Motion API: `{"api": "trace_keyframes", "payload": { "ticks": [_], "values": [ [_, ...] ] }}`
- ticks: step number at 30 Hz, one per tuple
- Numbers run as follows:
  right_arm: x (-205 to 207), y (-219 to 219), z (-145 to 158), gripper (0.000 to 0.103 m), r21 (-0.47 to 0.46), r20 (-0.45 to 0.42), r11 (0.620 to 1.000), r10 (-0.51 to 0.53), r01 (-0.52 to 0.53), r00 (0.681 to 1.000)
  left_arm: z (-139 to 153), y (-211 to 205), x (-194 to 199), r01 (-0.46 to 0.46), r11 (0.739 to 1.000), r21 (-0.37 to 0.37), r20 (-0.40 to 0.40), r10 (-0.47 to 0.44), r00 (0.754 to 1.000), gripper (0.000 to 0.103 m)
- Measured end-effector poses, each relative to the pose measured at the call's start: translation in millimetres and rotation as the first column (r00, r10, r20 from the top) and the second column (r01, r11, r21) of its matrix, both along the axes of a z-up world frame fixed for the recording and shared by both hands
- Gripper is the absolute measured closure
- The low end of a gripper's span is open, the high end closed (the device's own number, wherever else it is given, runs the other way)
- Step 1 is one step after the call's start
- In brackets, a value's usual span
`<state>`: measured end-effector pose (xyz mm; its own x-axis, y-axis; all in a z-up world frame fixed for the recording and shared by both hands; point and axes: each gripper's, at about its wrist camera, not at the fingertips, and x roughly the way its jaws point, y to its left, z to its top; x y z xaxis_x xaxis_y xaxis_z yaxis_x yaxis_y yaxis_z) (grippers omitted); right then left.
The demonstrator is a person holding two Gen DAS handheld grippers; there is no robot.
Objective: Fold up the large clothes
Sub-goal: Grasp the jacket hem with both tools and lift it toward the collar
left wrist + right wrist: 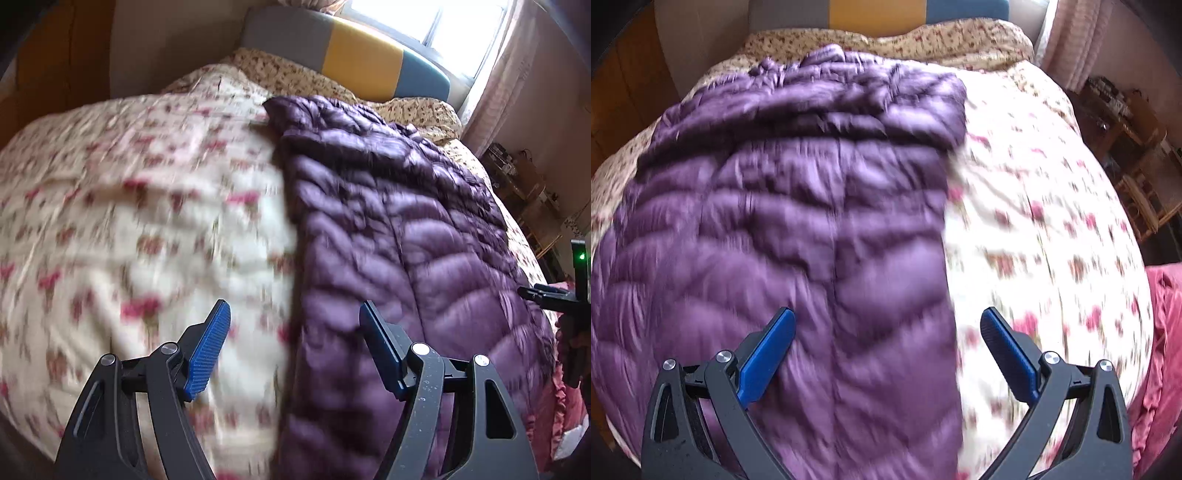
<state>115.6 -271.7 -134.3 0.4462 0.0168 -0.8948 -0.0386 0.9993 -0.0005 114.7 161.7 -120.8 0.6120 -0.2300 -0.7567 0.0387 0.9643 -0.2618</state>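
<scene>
We see the puffy purple quilted down jacket [783, 221] lying flat at 12 o'clock on the floral bedspread [129, 206]; our left gripper [295, 347] and right gripper [886, 350] both have released, empty jaws.

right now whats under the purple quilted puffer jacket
The purple quilted puffer jacket lies on a cream quilt with pink flowers spread over the bed. Whatever sits directly beneath the jacket is covered.

Open quilt [1052, 229] beside jacket [783, 206]
</scene>
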Motion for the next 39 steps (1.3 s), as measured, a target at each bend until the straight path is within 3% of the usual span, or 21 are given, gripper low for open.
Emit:
{"api": "trace_keyframes", "payload": {
  "ticks": [5, 8, 11, 12, 13, 15, 17, 24, 29, 33, 39],
  "values": [
    [-42.8, 0.7, -7.7, 0.005, 0.044, -0.026, 0.999, 0.021, -0.019, 0.999, -6.8, -7.5, -34.0, 0.021, 0.999, -0.045, -0.02, -0.022, 1.0, 0.032],
    [-62.7, -3.2, -13.8, 0.005, 0.104, -0.048, 0.994, 0.015, -0.01, 0.999, -9.4, -9.9, -48.0, 0.02, 0.998, -0.063, -0.027, -0.022, 0.999, 0.042],
    [-78.2, -5.6, -13.9, 0.016, 0.148, -0.04, 0.989, 0.02, -0.014, 0.999, -12.1, -10.4, -57.3, 0.013, 0.997, -0.082, -0.033, -0.016, 0.999, 0.045],
    [-82.0, -4.2, -10.7, 0.026, 0.158, -0.034, 0.987, 0.035, -0.029, 0.999, -11.8, -11.6, -60.2, 0.02, 0.996, -0.082, -0.035, -0.023, 0.999, 0.054],
    [-83.9, -3.0, -8.8, 0.044, 0.163, -0.033, 0.986, 0.046, -0.04, 0.998, -11.5, -12.8, -61.2, 0.029, 0.996, -0.084, -0.034, -0.032, 0.999, 0.07],
    [-87.1, 3.5, -1.2, 0.073, 0.158, -0.027, 0.984, 0.09, -0.085, 0.996, -10.1, -15.5, -63.6, 0.047, 0.995, -0.093, -0.034, -0.051, 0.998, 0.082],
    [-88.0, 15.2, 8.0, 0.088, 0.116, -0.016, 0.985, 0.133, -0.13, 0.991, -5.3, -19.6, -65.9, 0.07, 0.994, -0.086, -0.021, -0.072, 0.997, 0.092],
    [-73.3, 37.2, 59.1, 0.092, 0.058, 0.108, 0.976, 0.204, -0.211, 0.973, 39.3, -17.2, -61.0, 0.107, 0.986, -0.125, 0.082, -0.097, 0.992, 0.098],
    [-36.6, 47.2, 98.7, 0.092, 0.033, 0.215, 0.974, 0.21, -0.222, 0.954, 69.5, -18.9, -29.7, 0.137, 0.979, -0.151, 0.157, -0.113, 0.981, 0.098],
    [3.3, 51.3, 112.0, 0.092, 0.016, 0.265, 0.979, 0.191, -0.203, 0.945, 91.8, -24.9, 15.7, 0.138, 0.982, -0.129, 0.205, -0.109, 0.973, 0.098],
    [82.2, 51.9, 118.1, 0.092, 0.022, 0.295, 0.991, 0.122, -0.135, 0.948, 110.5, -30.0, 100.1, 0.128, 0.985, -0.116, 0.219, -0.101, 0.971, 0.099]
  ]
}}
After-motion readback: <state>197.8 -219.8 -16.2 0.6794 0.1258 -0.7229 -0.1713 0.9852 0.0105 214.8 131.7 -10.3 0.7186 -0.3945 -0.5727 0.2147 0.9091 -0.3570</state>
